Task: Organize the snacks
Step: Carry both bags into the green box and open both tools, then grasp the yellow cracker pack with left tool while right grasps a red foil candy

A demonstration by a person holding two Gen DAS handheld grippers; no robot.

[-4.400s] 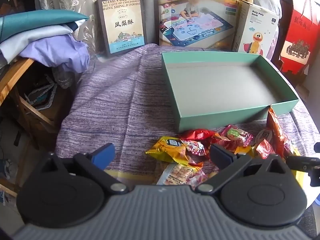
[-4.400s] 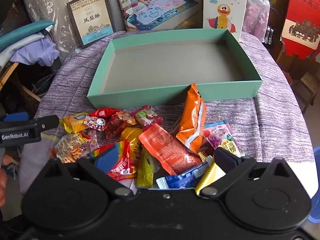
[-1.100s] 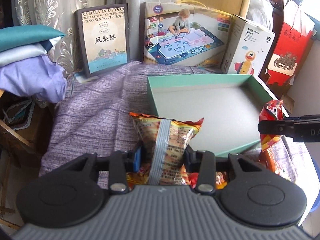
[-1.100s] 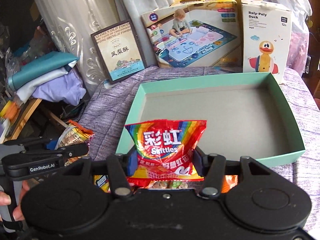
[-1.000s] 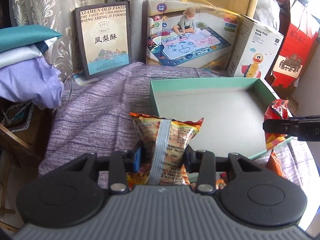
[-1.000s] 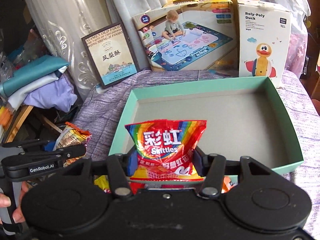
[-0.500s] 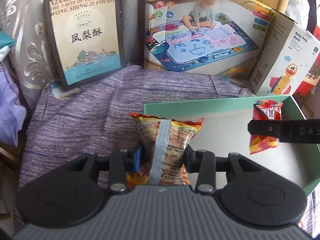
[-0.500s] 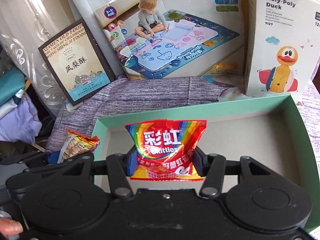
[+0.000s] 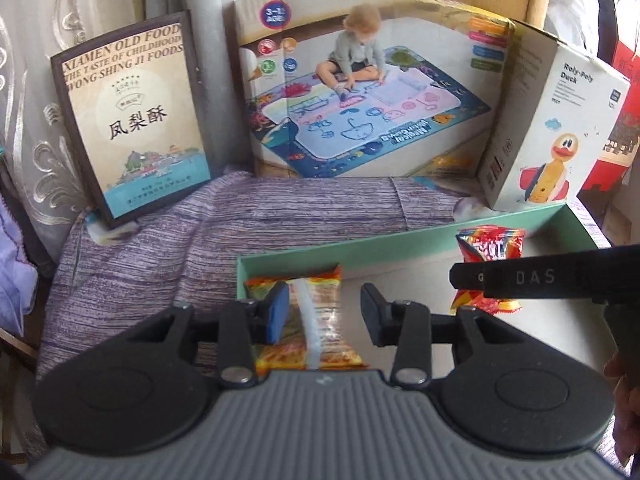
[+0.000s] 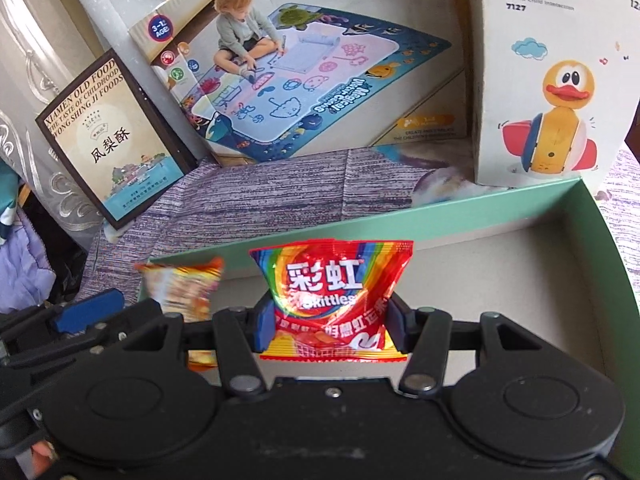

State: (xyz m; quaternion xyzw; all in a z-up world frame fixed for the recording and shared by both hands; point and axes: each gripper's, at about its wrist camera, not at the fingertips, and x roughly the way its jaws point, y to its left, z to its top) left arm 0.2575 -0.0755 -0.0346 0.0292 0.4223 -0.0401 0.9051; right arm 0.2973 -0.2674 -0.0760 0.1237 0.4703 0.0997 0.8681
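on the far left a framed xiamen old food sign (image 9: 134,128) leaned upright against the curtain, its foot on the purple striped cloth (image 9: 224,224) that covered the table. just to its right stood the water-drawing mat box (image 9: 360,100), and further right the white roly-poly duck box (image 9: 552,136), both at the back edge of the cloth.

in front of them lay the mint green box (image 9: 360,249), open at the top, with its grey floor showing. the left gripper (image 9: 323,312) sat over the box's near left corner with its jaws parted wide; the orange snack packet (image 9: 306,320) lay between them, blurred, touching the blue pad on the left finger while the right finger stood clear of it. the packet's top edge reached the box's back wall, and from the right wrist view it (image 10: 180,292) appeared in the box's left corner, smeared by motion, so i could not tell whether it rested on the floor of the box.

to the right, the right gripper (image 10: 328,326) was clamped on the red skittles bag (image 10: 332,296), both pads pressed into the bag's sides and pinching it in at the waist. the bag stood upright over the middle of the box, just short of the back wall. from the left wrist view the same bag (image 9: 490,244) showed behind the right gripper's dark finger (image 9: 520,278), above the box's floor.
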